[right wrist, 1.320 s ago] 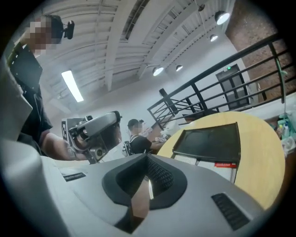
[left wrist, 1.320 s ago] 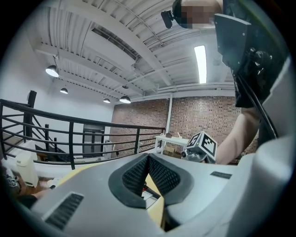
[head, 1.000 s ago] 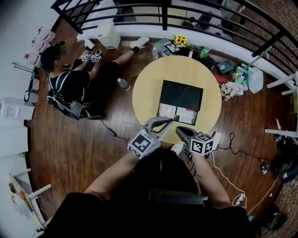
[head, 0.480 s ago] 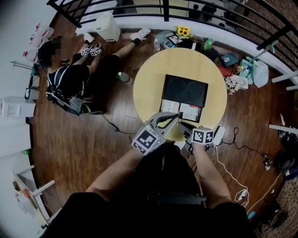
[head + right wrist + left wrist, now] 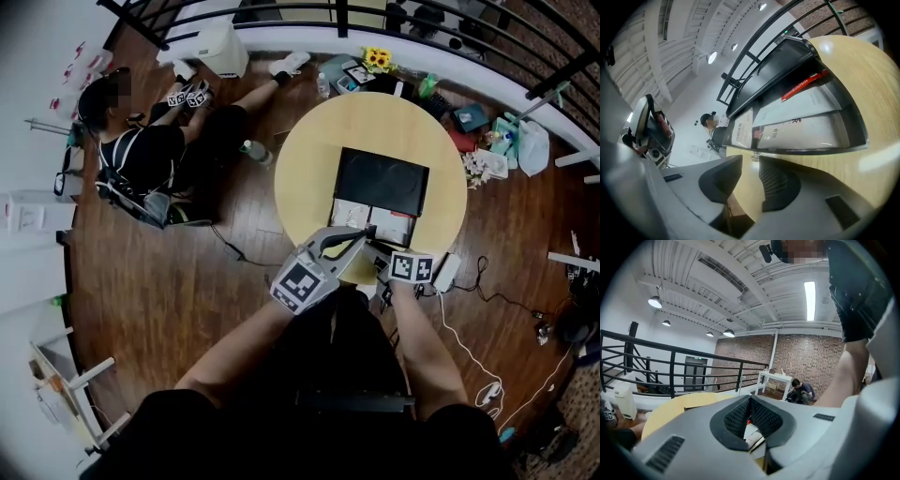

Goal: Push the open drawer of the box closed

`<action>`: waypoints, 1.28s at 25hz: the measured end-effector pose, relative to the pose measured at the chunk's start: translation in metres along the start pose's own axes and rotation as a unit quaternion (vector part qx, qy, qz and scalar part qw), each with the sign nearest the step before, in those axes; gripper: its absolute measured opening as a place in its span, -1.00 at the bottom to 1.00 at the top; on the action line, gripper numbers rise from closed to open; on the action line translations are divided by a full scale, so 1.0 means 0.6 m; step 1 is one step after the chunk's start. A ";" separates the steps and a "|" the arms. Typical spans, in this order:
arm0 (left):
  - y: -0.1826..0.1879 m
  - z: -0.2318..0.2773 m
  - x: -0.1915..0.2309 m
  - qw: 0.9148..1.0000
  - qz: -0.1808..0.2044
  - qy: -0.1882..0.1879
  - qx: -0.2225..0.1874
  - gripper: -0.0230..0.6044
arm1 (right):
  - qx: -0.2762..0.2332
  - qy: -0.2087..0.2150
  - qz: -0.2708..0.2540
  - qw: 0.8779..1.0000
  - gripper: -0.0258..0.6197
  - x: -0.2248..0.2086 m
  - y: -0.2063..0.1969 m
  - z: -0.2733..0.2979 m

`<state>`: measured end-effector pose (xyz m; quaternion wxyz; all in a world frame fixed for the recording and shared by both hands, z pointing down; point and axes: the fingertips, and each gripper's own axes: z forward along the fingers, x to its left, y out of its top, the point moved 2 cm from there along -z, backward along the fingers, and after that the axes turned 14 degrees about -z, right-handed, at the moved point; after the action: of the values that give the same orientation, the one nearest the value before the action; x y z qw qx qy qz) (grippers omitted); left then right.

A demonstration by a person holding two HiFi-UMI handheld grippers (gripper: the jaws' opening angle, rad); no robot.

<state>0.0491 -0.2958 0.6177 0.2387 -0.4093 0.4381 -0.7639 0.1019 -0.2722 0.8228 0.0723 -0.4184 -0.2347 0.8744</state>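
A black box (image 5: 382, 183) lies on the round yellow table (image 5: 309, 178), its drawer (image 5: 373, 225) pulled out toward me and filled with white papers. My left gripper (image 5: 359, 236) reaches the drawer's front edge; its jaws meet at the tips with nothing held. In the left gripper view, the left gripper (image 5: 750, 401) shows the papers (image 5: 752, 432) through a gap behind its tips. My right gripper (image 5: 375, 251) hovers just short of the drawer front, and its jaws are opening with nothing between them. The right gripper view shows the right gripper (image 5: 750, 173) over the tabletop, facing the drawer (image 5: 801, 126).
A person (image 5: 141, 159) sits on the wooden floor to the left, beside a white container (image 5: 220, 47). A black railing (image 5: 422, 28) runs behind the table. Flowers (image 5: 380, 58), bags (image 5: 525, 141) and a cable with a power strip (image 5: 445, 272) lie around the table.
Both grippers have moved forward from the table's near edge to the drawer front. The right gripper's jaws have spread apart.
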 end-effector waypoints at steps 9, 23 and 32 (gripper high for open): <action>-0.007 -0.010 0.020 1.000 -0.008 0.006 0.002 -0.83 | 0.010 -0.020 0.005 1.000 -0.56 -0.024 -0.003 0.024; -0.013 -0.005 0.046 1.000 -0.017 0.009 0.002 -0.83 | -0.001 -0.025 -0.012 1.000 -0.68 -0.031 0.035 0.030; -0.018 0.003 0.062 1.000 -0.025 0.013 0.005 -0.83 | -0.018 -0.030 -0.007 0.999 -0.68 -0.051 0.071 0.037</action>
<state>0.0303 -0.3181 0.6427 0.2160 -0.4088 0.4273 -0.7769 0.1077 -0.3274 0.8362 0.0640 -0.3917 -0.2554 0.8816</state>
